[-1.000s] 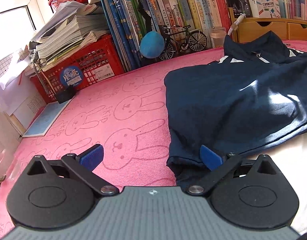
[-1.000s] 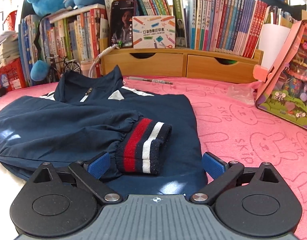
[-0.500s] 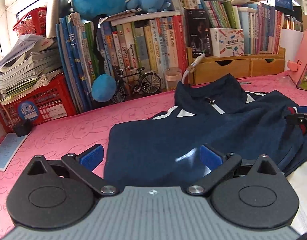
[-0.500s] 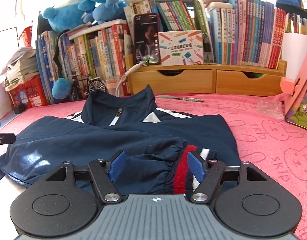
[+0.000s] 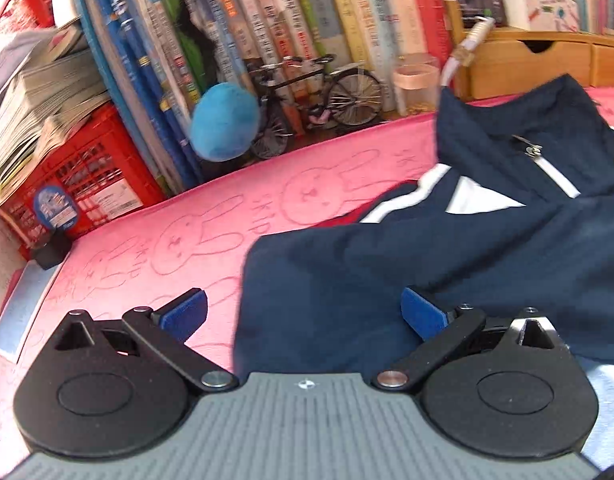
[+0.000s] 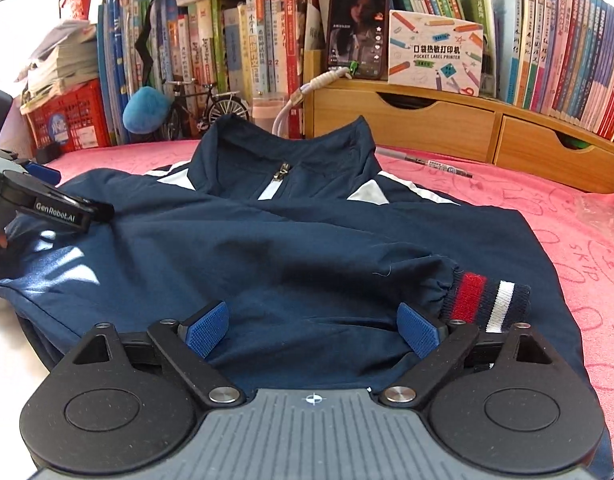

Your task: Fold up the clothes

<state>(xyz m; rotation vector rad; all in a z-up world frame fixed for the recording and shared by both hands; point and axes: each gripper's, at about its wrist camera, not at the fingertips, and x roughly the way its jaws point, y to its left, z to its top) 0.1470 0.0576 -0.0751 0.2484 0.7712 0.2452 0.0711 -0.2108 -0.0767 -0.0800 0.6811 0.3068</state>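
Note:
A navy zip jacket (image 6: 307,240) with white stripes lies flat on the pink rabbit-print mat (image 5: 179,240), collar toward the books. One sleeve is folded across its front, ending in a red, white and navy cuff (image 6: 487,300). My right gripper (image 6: 313,328) hovers low over that sleeve, left of the cuff. Its jaws are opening, with fabric below them but not pinched. My left gripper (image 5: 303,308) stands open over the jacket's left edge (image 5: 259,280), one finger over the mat. It also shows in the right wrist view as the left gripper (image 6: 47,192).
Behind the mat stand rows of books (image 6: 235,48), a red crate (image 5: 87,168) with paper stacks, a model bicycle (image 5: 315,100), a blue plush ball (image 5: 223,120), a wooden drawer unit (image 6: 467,128) and a phone (image 6: 357,24). A pen (image 6: 435,164) lies near the drawers.
The right gripper narrowed, then widened again, and shifted left so the cuff now lies beyond its right finger. The left gripper moved in toward the jacket's left edge and stayed open.

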